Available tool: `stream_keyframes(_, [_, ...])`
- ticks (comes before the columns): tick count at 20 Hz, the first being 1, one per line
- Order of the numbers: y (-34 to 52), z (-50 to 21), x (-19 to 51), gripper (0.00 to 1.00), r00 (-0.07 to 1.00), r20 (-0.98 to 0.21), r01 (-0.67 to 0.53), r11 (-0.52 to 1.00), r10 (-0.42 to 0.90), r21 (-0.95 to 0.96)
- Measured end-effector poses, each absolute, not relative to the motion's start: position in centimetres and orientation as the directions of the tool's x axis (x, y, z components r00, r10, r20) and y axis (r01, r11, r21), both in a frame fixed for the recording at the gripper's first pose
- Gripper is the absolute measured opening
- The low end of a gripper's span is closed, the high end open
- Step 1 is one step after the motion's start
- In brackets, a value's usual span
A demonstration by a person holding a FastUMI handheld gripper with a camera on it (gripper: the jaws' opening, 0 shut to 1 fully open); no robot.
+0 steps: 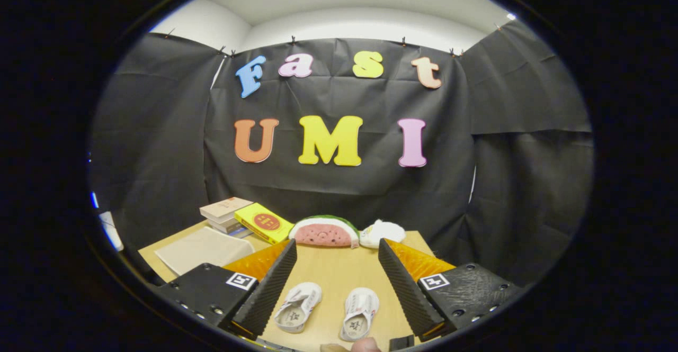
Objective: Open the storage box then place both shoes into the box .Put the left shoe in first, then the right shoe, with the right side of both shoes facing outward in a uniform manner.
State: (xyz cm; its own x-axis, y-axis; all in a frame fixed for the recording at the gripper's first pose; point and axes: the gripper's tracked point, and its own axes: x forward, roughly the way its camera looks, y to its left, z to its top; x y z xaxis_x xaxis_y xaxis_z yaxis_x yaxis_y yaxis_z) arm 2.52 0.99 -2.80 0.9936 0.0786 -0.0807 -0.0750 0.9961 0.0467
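Hand-held gripper [337, 250] gaping wide, holding nothing, hovering over two shoes [297, 306] [359, 312] lying side by side on desk [333, 267].

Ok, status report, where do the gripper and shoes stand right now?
Gripper open, holding nothing. Both shoes on table between fingers, untouched. Nothing blocking them.

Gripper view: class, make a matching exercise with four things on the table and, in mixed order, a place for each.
Things:
1. pair of shoes
2. watermelon slice toy
3. yellow book
4. beige cloth

Places:
A. beside the stacked books
B. flat, near the table's side edge
C. low between the open tool's fingers
D. beside a white plush toy

Pairs: 1-C, 2-D, 3-A, 4-B
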Motion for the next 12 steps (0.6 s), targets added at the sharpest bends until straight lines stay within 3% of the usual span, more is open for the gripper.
stream_keyframes(7, [8.5,-5.3,4.9,0.96,0.957,-0.162,-0.209,0.96,0.24,0.185])
stream_keyframes(12, [14.1,-8.6,6.9,0.95,0.916,-0.234,-0.242,0.915,0.325,0.322])
